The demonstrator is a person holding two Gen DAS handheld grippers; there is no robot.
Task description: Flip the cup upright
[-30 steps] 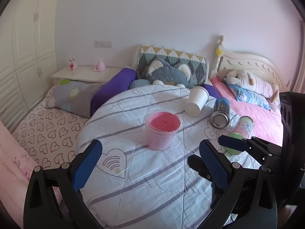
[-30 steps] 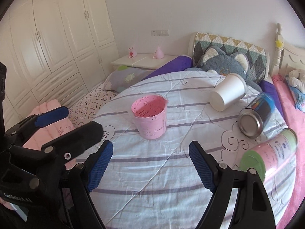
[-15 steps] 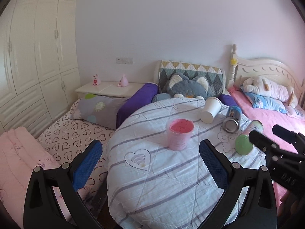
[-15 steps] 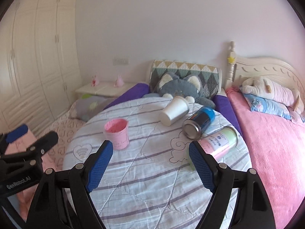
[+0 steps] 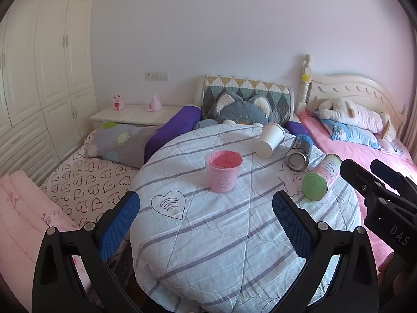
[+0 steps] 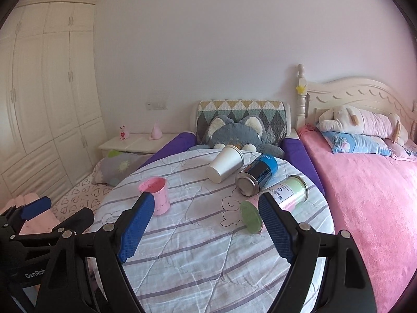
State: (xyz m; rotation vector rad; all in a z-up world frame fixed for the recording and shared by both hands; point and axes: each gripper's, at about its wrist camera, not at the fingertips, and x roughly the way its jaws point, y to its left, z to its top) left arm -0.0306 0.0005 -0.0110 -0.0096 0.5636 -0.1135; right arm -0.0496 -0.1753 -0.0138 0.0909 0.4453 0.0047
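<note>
Right wrist view: white paper cup (image 6: 225,167) lies on its side at the far edge of the round quilt-covered table (image 6: 208,255), mouth toward the grey plush (image 6: 234,133), base toward camera, just beside the blue can (image 6: 256,173). Looks light and thin-walled, so it likely crushes easily; pinch gently across the mid-body, not the rim. Right gripper (image 6: 203,224) hangs back over the near table edge, jaws wide apart, empty. Left gripper (image 5: 206,224) likewise spread and empty, well short of the cup (image 5: 269,139).
</note>
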